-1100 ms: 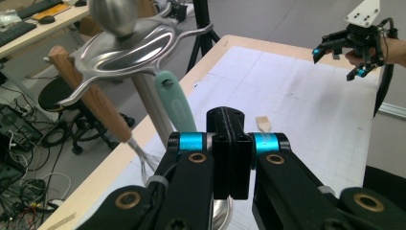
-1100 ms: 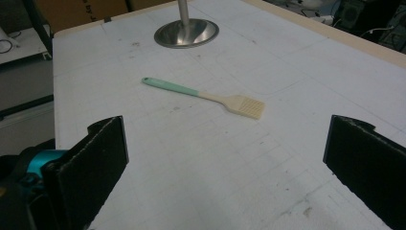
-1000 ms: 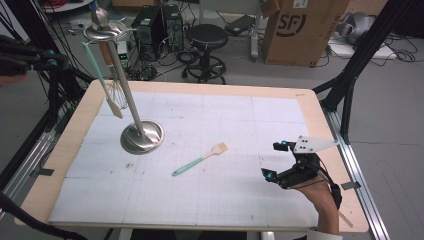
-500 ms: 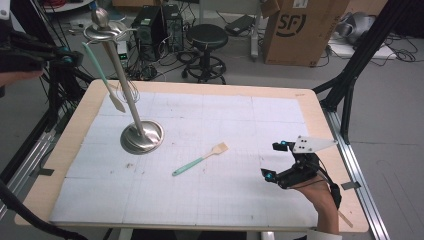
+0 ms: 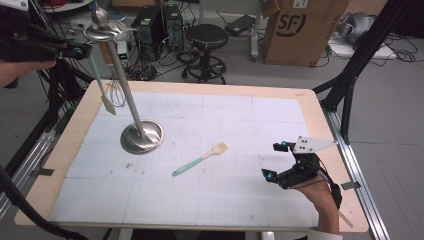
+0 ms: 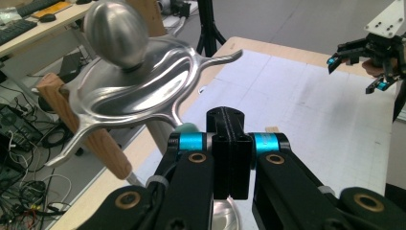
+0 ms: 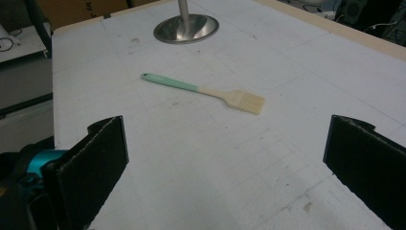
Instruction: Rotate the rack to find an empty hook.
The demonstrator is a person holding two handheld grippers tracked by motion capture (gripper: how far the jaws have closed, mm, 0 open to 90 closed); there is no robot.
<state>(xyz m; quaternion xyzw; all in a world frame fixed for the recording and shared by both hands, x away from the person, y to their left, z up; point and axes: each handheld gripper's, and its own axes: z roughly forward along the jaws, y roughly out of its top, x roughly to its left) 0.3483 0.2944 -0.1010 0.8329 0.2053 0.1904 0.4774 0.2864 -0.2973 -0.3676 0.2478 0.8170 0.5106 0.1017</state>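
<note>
A box [image 5: 298, 31] beyond the table [image 5: 320, 107] reads "SF". Left gripper [image 5: 75, 50], clenched on a spatula [image 5: 100, 82], hangs it beside the rack [image 5: 124, 85]. Right gripper [image 5: 276, 161] is released; a brush [image 5: 200, 159] lies mid-table amid open space.

Open mat between pastry brush [image 5: 200, 160] and right gripper [image 5: 276, 160]; utensil stand [image 5: 142, 136] blocks far-left corner.
</note>
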